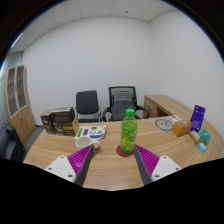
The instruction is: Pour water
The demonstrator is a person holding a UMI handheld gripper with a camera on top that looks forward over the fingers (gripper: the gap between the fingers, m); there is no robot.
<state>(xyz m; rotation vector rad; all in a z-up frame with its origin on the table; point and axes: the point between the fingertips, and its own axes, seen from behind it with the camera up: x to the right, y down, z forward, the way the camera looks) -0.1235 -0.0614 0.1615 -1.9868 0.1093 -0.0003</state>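
Green bottle (128,132) upright, paper cup (97,146) beside, boxes (60,121) behind

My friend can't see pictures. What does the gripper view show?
A green plastic bottle with a yellow cap stands on a wooden table, just beyond the open hand-held gripper and its purple pads. Two black office chairs sit behind.

Bright even room light, fisheye-bent edges, soft focus
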